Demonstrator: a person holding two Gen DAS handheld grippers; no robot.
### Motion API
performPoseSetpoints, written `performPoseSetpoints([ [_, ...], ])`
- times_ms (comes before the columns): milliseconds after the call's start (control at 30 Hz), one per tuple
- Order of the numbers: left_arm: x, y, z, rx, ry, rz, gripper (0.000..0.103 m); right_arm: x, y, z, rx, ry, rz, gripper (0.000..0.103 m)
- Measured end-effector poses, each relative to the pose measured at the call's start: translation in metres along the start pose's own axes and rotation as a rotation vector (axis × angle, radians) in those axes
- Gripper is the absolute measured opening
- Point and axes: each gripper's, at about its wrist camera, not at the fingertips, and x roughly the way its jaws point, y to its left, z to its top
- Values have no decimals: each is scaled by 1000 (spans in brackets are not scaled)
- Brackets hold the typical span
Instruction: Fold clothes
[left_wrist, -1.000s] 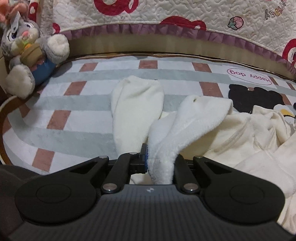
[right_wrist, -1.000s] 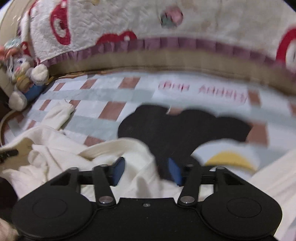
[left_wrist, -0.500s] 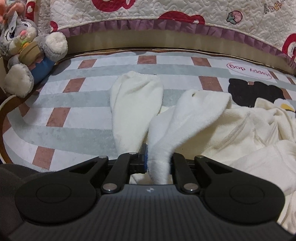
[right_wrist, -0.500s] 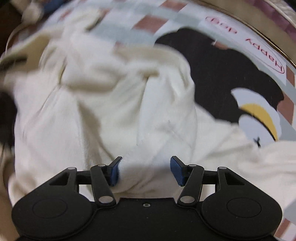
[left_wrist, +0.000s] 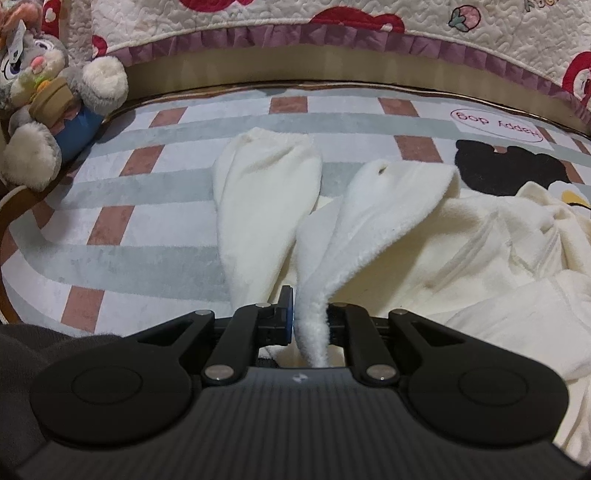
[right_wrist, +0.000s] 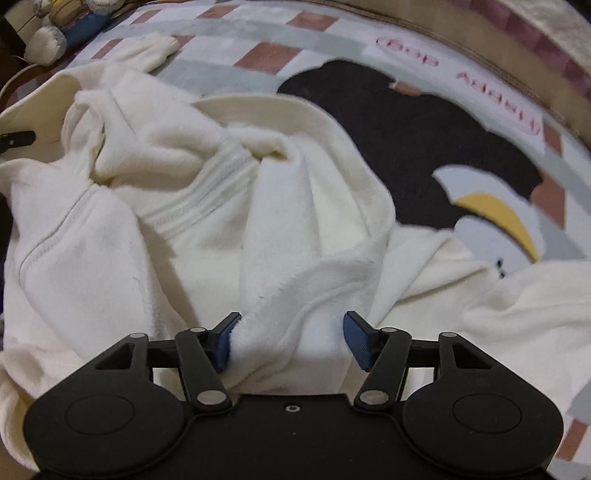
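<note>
Cream fleece garment is lying rumpled; left claw is clamping its edge, right claw is closing around a fold.

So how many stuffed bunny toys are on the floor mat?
1. The grey plush bunny toy sits at the mat's far left edge, beyond the cream fleece garment. More could be hidden out of view.

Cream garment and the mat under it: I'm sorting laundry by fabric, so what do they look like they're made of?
Cream garment: likely plush fleece, matte; fuzzy nap, soft thick folds, ribbed stitched band. Mat: probably short-pile printed velvet or flannel; faint sheen, flat checks.
</note>
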Motion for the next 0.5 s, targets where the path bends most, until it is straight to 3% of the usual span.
performPoseSetpoints([
  [33, 0, 1, -1, -8, 4, -1, 9, -4, -4, -1, 13, -9, 29, 25],
  [67, 0, 3, 0, -19, 3, -6, 9, -10, -7, -1, 23, -24, 48, 15],
  [133, -8, 8, 2, -42, -32, -16, 6, -47, -13, 5, -12, -145, -39, 15],
  [267, -42, 9, 13, -18, -195, -8, 6, -131, -27, 6, 6, -444, -247, 14],
  [300, -49, 6, 14, -12, -224, -32, 6, -137, -31, 2, 18, -464, -283, 14],
  [367, -47, 0, 13, 1, -194, -82, 7, -127, -39, -11, 42, -418, -308, 14],
  [400, -44, -4, 12, 9, -172, -106, 7, -110, -46, -21, 70, -353, -294, 15],
  [500, -18, -15, 0, 26, -32, -126, 8, -62, -68, -48, 175, -187, -233, 20],
])
